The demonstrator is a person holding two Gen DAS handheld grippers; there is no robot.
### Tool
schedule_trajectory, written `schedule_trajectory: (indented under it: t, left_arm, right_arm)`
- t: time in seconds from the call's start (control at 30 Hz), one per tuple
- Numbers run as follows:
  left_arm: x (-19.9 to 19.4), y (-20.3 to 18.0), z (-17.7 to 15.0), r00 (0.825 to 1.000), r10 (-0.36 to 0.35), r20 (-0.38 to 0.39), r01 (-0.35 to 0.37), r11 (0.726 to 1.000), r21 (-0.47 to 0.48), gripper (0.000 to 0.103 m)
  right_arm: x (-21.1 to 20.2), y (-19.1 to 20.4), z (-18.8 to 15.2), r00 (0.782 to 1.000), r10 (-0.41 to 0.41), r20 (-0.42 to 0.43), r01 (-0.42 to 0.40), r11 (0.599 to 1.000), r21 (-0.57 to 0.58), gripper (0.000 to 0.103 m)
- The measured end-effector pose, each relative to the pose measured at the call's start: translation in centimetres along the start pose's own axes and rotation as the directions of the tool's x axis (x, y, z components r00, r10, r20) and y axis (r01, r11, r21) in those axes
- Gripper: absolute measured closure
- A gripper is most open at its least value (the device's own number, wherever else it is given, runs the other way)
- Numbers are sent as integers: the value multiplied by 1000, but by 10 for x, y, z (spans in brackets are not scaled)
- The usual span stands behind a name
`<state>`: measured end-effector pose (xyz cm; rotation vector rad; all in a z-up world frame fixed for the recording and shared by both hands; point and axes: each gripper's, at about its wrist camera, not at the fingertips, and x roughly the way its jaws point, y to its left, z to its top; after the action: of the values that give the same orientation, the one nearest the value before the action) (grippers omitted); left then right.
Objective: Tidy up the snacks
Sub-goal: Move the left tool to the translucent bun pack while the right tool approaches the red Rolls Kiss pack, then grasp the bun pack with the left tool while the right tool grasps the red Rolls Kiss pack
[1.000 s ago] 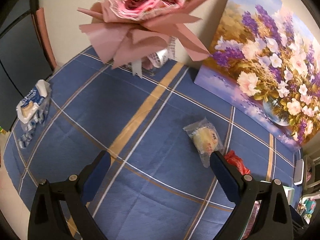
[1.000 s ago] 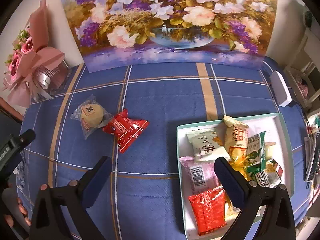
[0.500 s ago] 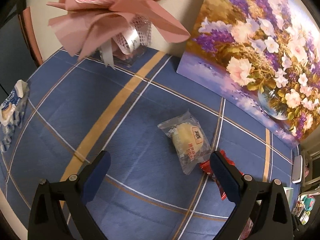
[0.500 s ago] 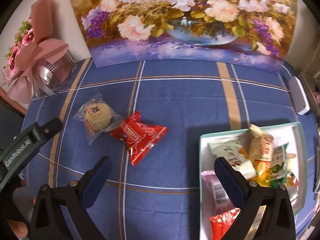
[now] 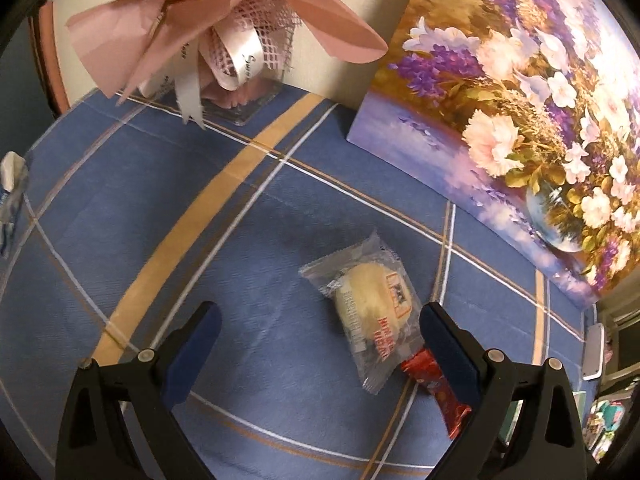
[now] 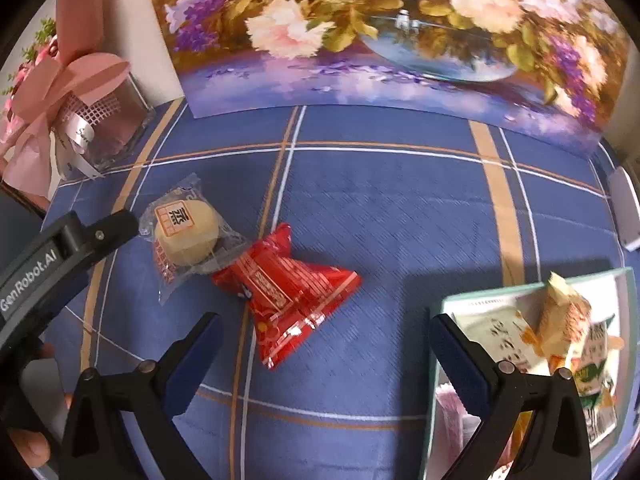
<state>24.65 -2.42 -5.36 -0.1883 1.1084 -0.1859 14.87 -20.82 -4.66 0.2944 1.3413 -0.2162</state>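
A round pale bun in a clear wrapper (image 5: 370, 306) lies on the blue checked tablecloth, just inside my left gripper's right finger. It also shows in the right wrist view (image 6: 186, 230). A red snack packet (image 6: 294, 286) lies touching it; in the left wrist view the packet (image 5: 434, 380) is partly hidden behind the finger. My left gripper (image 5: 320, 336) is open and empty, low over the cloth. My right gripper (image 6: 322, 338) is open and empty, the red packet just ahead of it. A white tray (image 6: 472, 300) holds several snack packets at the right.
A flower painting (image 6: 380, 32) leans on the wall behind. A pink bouquet in a glass vase (image 5: 224, 40) stands at the back left. A white device (image 6: 624, 210) lies at the right edge. A tissue pack (image 5: 10, 184) lies far left.
Both grippers have moved forward and lower toward the bun and the red packet, which now look larger. The tray has slid toward the right edge of the right wrist view. Both stay open.
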Motion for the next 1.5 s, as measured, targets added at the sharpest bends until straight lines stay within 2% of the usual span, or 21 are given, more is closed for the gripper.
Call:
schedule_trajectory:
  t: [0.23,0.77,0.87,0.93,0.97,1.0,1.03,1.17,1.5]
  left_arm:
    - [13,-6,4,998,-69,2,69,998,-8,4]
    - [49,-10,-3,990,-140,-32,139,989,-50,6]
    - [51,-12,-4,989,-146,-37,144,988,-45,18]
    - [53,-12,-4,988,-148,-51,145,988,-48,31]
    - [55,-12,-5,985,-161,-56,158,986,-53,32]
    - [55,-12,-5,984,-170,-55,167,984,-58,35]
    - [55,-12,-4,982,-180,-53,177,982,-62,41]
    - [52,-12,-4,981,-188,-49,185,981,-59,44]
    - [48,-6,-3,979,-200,-45,196,977,-85,47]
  right_arm:
    - [19,6,9,1000,22,4,-22,1000,-20,0]
    - [47,16,13,999,23,26,-21,998,-62,0]
    - [49,19,12,999,28,35,-26,997,-71,0]
    - [48,22,11,999,25,47,-22,997,-79,0]
    - [48,24,11,998,24,53,-19,996,-86,4]
    - [48,27,11,998,25,59,-19,996,-93,12]
    - [47,29,10,998,24,65,-18,995,-100,14]
    - [47,31,8,998,26,64,-18,993,-116,32]
    - [46,26,4,996,39,75,-33,995,-89,34]
